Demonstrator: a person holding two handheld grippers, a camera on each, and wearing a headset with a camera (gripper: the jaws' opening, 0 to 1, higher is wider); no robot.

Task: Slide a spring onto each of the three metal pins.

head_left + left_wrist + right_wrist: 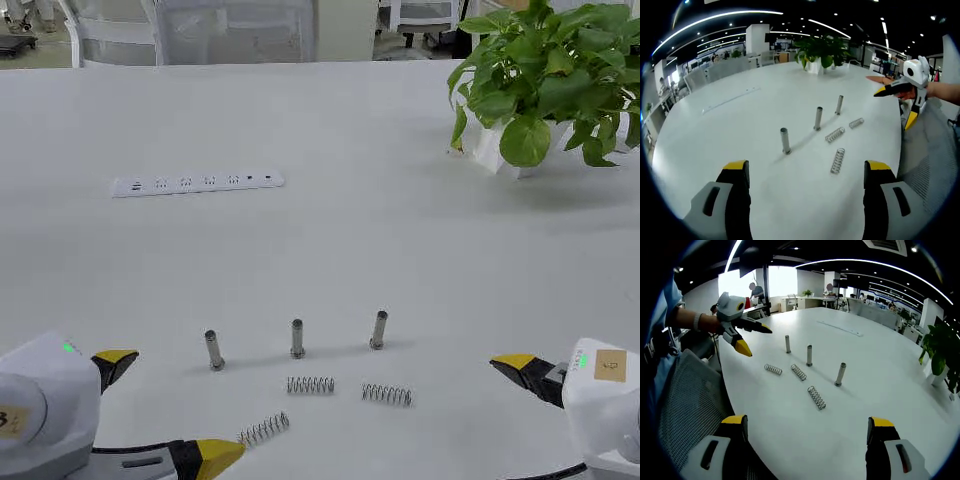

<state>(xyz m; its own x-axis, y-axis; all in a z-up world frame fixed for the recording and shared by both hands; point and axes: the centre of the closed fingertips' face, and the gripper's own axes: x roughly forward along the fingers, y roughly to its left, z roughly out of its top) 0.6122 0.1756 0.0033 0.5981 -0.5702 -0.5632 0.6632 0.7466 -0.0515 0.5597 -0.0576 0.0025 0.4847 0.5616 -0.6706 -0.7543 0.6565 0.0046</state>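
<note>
Three metal pins (297, 338) stand upright in a row at lower centre of the head view, bare, their three springs (310, 385) lying loose on the bench (350, 230) just below, handy for threading. The left gripper (805, 166) and the right gripper (808, 422) flank them at the bottom corners, jaws wide and empty

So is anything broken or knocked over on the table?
Nothing stands out. The three metal pins stand upright in a row on the table, and the three springs lie loose just in front of them. The left gripper and right gripper are both open and empty.
</note>
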